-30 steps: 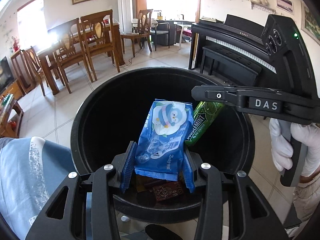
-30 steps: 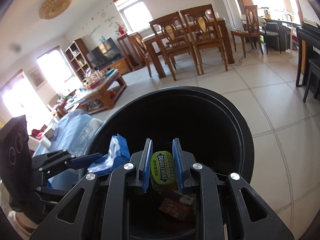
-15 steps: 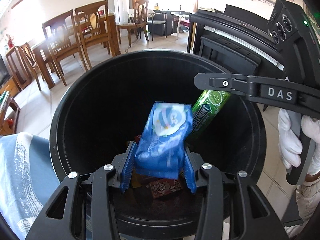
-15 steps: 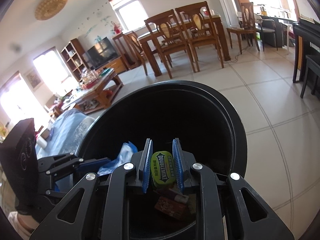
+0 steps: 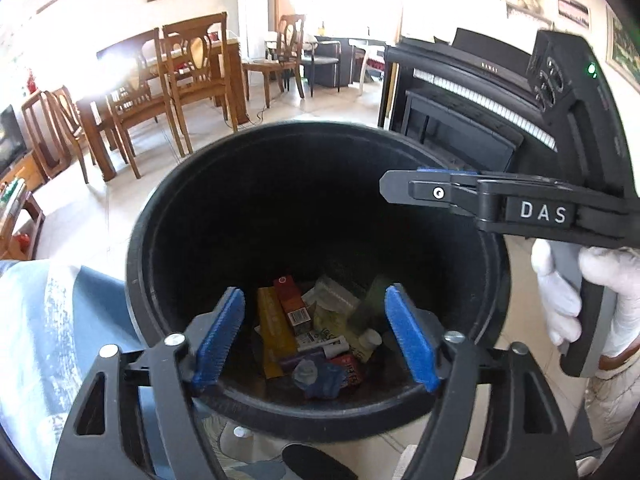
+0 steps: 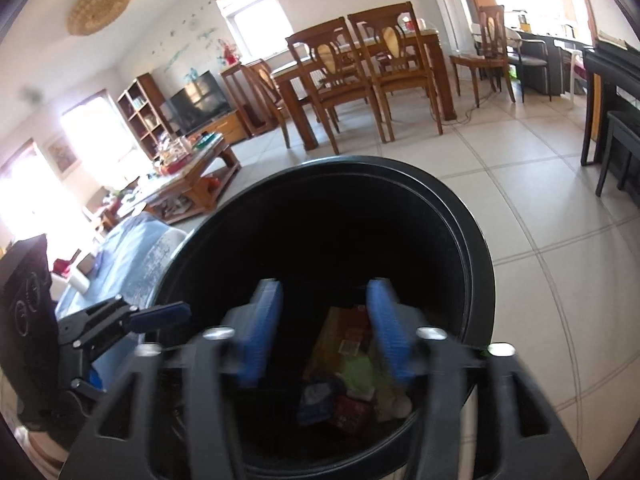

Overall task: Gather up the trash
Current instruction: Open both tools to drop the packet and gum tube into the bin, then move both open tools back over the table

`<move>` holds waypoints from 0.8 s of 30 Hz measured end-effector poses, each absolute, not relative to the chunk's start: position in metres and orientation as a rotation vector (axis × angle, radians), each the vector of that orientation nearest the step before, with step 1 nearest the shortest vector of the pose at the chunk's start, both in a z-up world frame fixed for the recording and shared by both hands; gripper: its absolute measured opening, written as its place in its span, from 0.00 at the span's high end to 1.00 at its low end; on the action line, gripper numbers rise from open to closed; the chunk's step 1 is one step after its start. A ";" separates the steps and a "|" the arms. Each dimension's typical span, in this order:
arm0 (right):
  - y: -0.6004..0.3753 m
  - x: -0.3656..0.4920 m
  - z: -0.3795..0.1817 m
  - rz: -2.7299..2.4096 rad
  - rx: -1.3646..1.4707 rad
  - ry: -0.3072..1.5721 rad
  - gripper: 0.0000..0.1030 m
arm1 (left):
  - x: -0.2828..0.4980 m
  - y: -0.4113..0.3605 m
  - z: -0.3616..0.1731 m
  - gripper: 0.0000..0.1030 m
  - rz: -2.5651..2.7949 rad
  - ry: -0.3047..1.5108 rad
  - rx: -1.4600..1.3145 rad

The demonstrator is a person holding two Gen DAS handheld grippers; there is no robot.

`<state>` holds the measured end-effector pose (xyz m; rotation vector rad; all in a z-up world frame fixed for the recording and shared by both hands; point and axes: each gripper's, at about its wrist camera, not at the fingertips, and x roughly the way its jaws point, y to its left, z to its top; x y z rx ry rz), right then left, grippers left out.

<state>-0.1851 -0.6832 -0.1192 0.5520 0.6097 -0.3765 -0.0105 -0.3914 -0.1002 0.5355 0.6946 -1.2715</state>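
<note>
Matt black plastic bin [image 5: 138,280], ribbed blue rubbery gripper pads [image 5: 219,336], glossy foil & card wrappers [image 5: 276,326], pale tiled floor [image 6: 540,216]

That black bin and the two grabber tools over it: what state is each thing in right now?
Black bin: upright, no lid on it, trash lying at the bottom.
Left gripper: open, jaws just spread, nothing between them.
Right gripper: open, jaws just spread, nothing between them.
Blue wipes packet: lying crumpled on the trash pile.
Green gum pack: blurred, inside the bin.
</note>
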 end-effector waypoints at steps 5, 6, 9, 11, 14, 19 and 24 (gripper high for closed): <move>-0.673 -0.184 -0.116 -0.363 0.550 0.604 0.36 | -0.008 -0.371 -0.089 0.14 -1.260 0.677 0.468; -0.670 -0.183 -0.115 -0.361 0.551 0.600 0.33 | -0.007 -0.365 -0.086 0.14 -1.251 0.670 0.454; -0.661 -0.179 -0.110 -0.341 0.545 0.595 0.32 | -0.006 -0.350 -0.080 0.08 -1.231 0.666 0.425; -0.654 -0.173 -0.106 -0.324 0.543 0.592 0.29 | -0.006 -0.339 -0.078 0.06 -1.215 0.663 0.406; -0.638 -0.162 -0.102 -0.290 0.532 0.594 0.24 | 0.001 -0.319 -0.075 0.06 -1.184 0.671 0.375; -0.604 -0.133 -0.094 -0.210 0.500 0.611 0.19 | 0.023 -0.278 -0.067 0.06 -1.089 0.673 0.317; -0.564 -0.096 -0.085 -0.124 0.456 0.641 0.09 | 0.048 -0.232 -0.061 0.05 -0.985 0.669 0.266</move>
